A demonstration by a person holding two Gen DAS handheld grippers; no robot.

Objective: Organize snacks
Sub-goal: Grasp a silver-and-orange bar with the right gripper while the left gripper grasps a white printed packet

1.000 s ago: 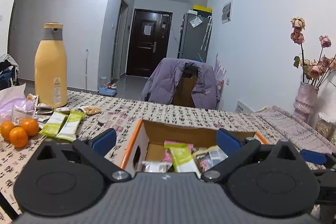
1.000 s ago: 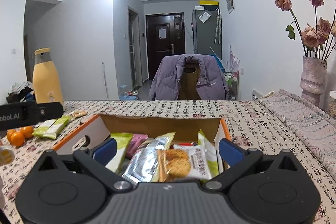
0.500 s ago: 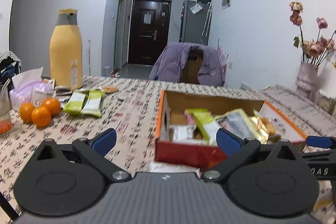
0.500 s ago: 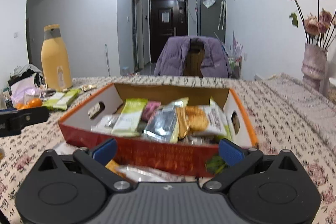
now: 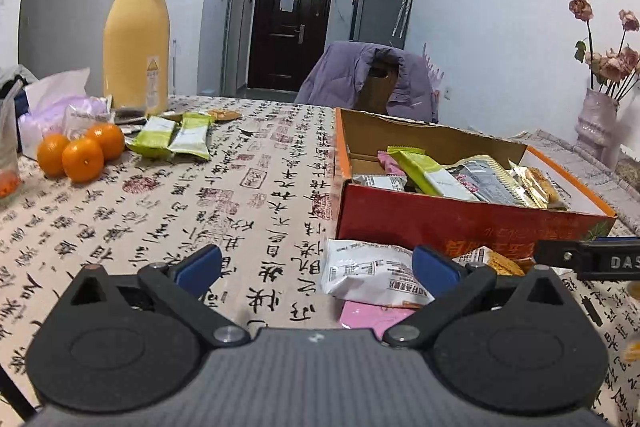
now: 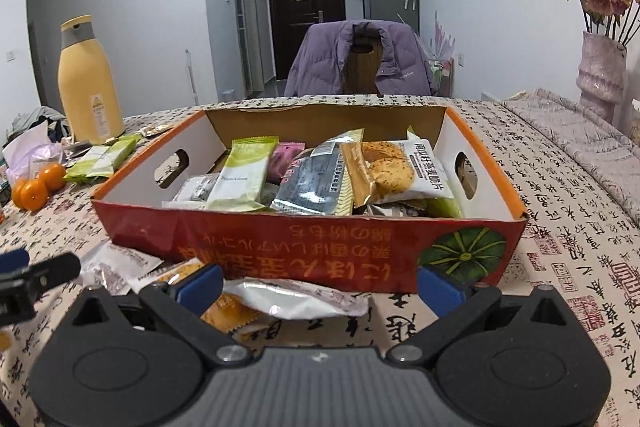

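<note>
Tongs first: my left tongs (image 5: 316,269) sit low over the tablecloth (image 5: 208,211) with the jaws wide and nothing between them. My right tongs (image 6: 320,285) are just as wide and just as bare, stopped short of the red front wall of the snack box (image 6: 304,247).

Loose snacks lie on the cloth against that wall. A white packet (image 5: 370,273) rests just ahead of my left tongs, lapping over a pink packet (image 5: 374,315), with an orange biscuit packet (image 5: 502,263) beside it. From the right view, a silvery wrapper (image 6: 296,301) lies between my blue fingers.

The box itself stands open on the table, piled with packets: a green bar (image 6: 244,173), a dark foil pack (image 6: 316,183) and a biscuit pack (image 6: 400,169) on top.

Farther left, two green packets (image 5: 174,139) remain on the cloth, near three oranges (image 5: 80,153) and a tall yellow flask (image 5: 136,39). Beyond the table's far edge, a purple jacket (image 6: 360,59) hangs on a chair, and a vase (image 6: 602,75) of dried roses stands at right.
</note>
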